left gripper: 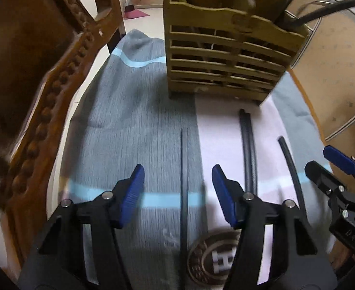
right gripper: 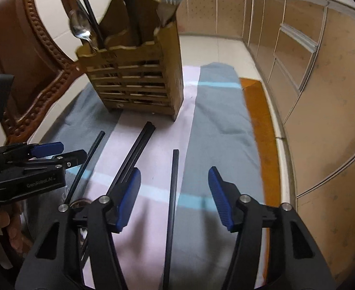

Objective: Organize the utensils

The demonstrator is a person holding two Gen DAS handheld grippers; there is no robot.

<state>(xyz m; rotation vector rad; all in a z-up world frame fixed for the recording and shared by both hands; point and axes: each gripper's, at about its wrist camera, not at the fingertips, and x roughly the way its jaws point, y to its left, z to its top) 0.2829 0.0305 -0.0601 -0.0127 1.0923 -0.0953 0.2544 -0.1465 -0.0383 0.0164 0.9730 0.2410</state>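
Observation:
A slatted wooden utensil holder [left gripper: 225,58] [right gripper: 134,82] stands at the far end of a grey and pink cloth [left gripper: 134,125]. It holds a spoon [right gripper: 80,27], a fork [right gripper: 170,4] and black handles. Black chopsticks lie loose on the cloth. My left gripper [left gripper: 178,171] is open, with a single thin chopstick [left gripper: 184,181] lying between its fingers, untouched. A pair [left gripper: 247,149] lies to its right. My right gripper [right gripper: 174,171] is open too, astride another single chopstick [right gripper: 173,193], pads clear of it. Each gripper shows at the edge of the other's view.
A carved wooden chair [left gripper: 44,84] [right gripper: 44,48] stands close on the left. A round badge marked H [left gripper: 216,258] lies near the front. The orange table edge [right gripper: 259,111] shows past the cloth, with kitchen cabinets [right gripper: 310,72] beyond. A hand [right gripper: 1,222] holds the left gripper.

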